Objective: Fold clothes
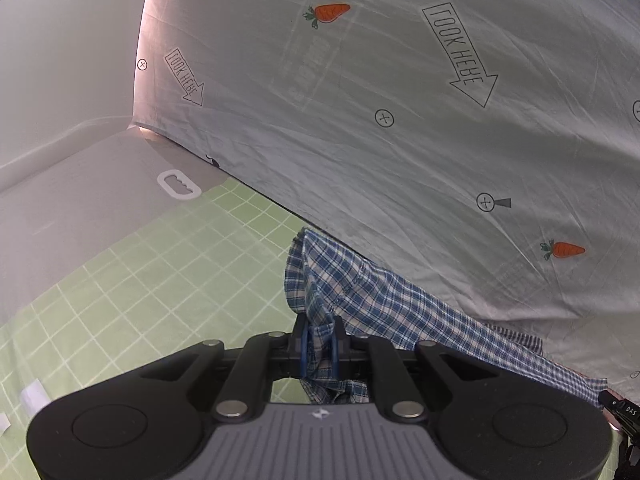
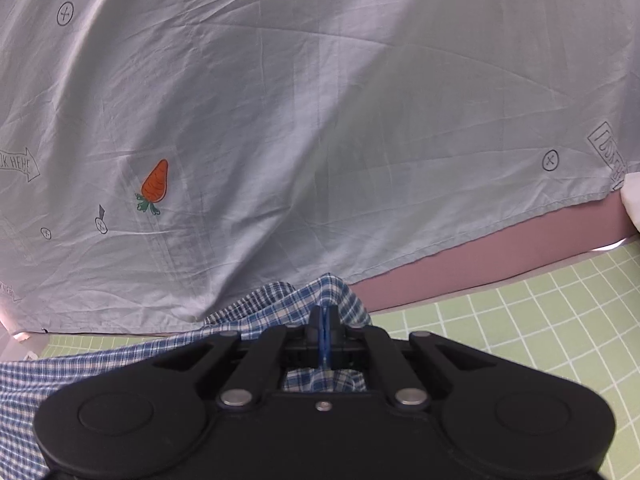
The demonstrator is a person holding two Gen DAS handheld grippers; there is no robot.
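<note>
- Left tongs (image 1: 319,342): pressed together on a bunched fold of the blue-and-white plaid garment (image 1: 384,300); cloth fills the gap between the blue-lined fingers (image 1: 305,346) and spills out below them.
- Right tongs (image 2: 324,330): pinching another part of the same plaid garment (image 2: 276,308) — fingers nearly meeting, with checked cloth visible above and beneath them.
- Garment position: lifted at both held points, stretched between the two tongs, trailing over the green grid mat (image 1: 152,264) on the desk, close against the hanging sheet.
- Backdrop: a pale printed sheet (image 2: 320,120) with carrots (image 2: 155,186), arrows and circled crosses hangs behind the mat; a pink surface (image 2: 500,256) shows below its hem in the right wrist view.
- Other item: a white oval ring (image 1: 179,185) lies at the mat's far edge — apart from the garment.
</note>
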